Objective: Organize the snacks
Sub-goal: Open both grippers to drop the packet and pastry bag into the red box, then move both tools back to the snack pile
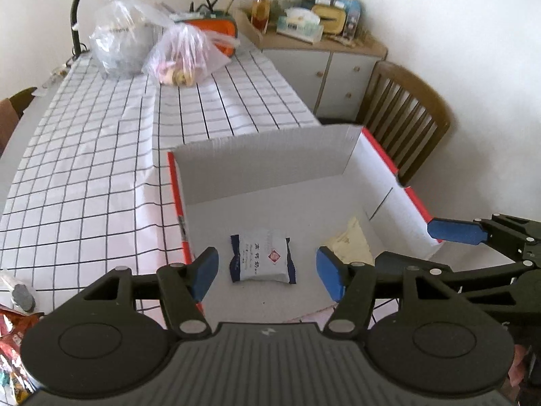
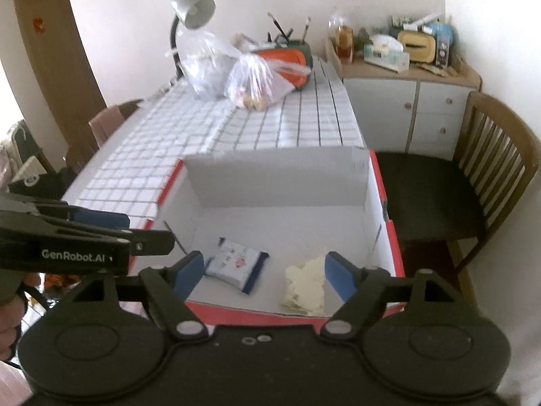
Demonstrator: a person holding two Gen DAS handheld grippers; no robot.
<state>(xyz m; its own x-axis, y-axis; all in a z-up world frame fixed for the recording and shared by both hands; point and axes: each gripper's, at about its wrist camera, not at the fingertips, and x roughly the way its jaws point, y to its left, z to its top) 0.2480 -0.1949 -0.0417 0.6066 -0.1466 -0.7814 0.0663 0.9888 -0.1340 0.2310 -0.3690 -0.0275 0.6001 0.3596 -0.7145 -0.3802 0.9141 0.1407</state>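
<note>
An open white cardboard box with red edges [image 1: 382, 155] [image 2: 378, 176] stands at the near end of the checked table. On its floor lie a white-and-blue snack packet [image 1: 262, 258] [image 2: 236, 264] and a pale yellow packet [image 1: 350, 242] [image 2: 306, 284]. My left gripper [image 1: 267, 272] is open and empty, above the box's near left side, over the white-and-blue packet. My right gripper [image 2: 263, 272] is open and empty above the box's near edge. Each gripper shows in the other's view, the right one [image 1: 453, 231] and the left one [image 2: 101, 218].
More snack packets [image 1: 13, 338] lie at the table's near left. Two plastic bags [image 1: 152, 47] [image 2: 230, 71], an orange case [image 2: 287, 57] and a desk lamp [image 2: 192, 10] stand at the far end. A wooden chair [image 2: 473, 182] and a cluttered cabinet [image 2: 405, 77] are to the right.
</note>
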